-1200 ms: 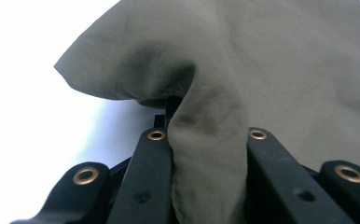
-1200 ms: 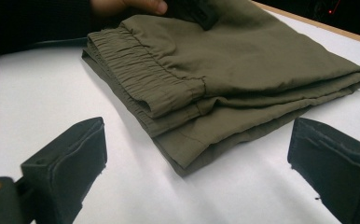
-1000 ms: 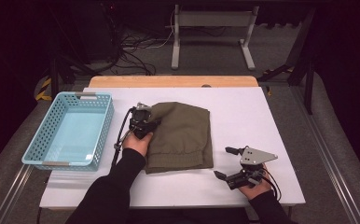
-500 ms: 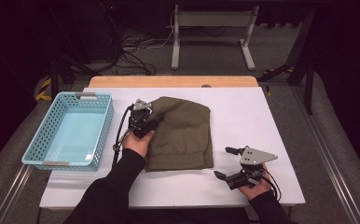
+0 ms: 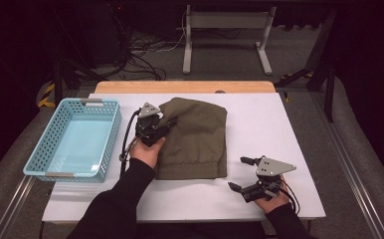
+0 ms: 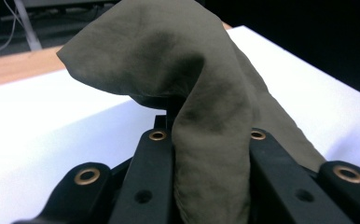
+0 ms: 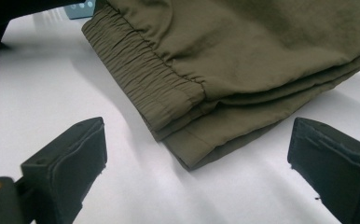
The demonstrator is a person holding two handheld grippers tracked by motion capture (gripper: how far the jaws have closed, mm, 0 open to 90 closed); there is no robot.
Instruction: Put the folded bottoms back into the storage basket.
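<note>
Olive woven shorts [image 5: 195,139], folded, elastic ribbed waistband. Left gripper [image 5: 152,119] clamped on bunched corner, beside basket [image 5: 41,164]. Right gripper [image 5: 240,173] wide open, empty, near shorts.

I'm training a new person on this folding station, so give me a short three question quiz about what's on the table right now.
1. True or false: the left gripper is shut on a bunched-up part of the olive garment.
2. What stands at the table's left side: A) a blue basket, B) a red bucket, C) a cardboard box?
3. In the right gripper view, how do the right gripper jaws stand, and which part of the garment lies ahead of them?

Key
1. True; the cloth is pinched between its jaws and lifted off the white table.
2. A, the blue basket.
3. Wide open, holding nothing; the elastic waistband at the folded corner.
</note>
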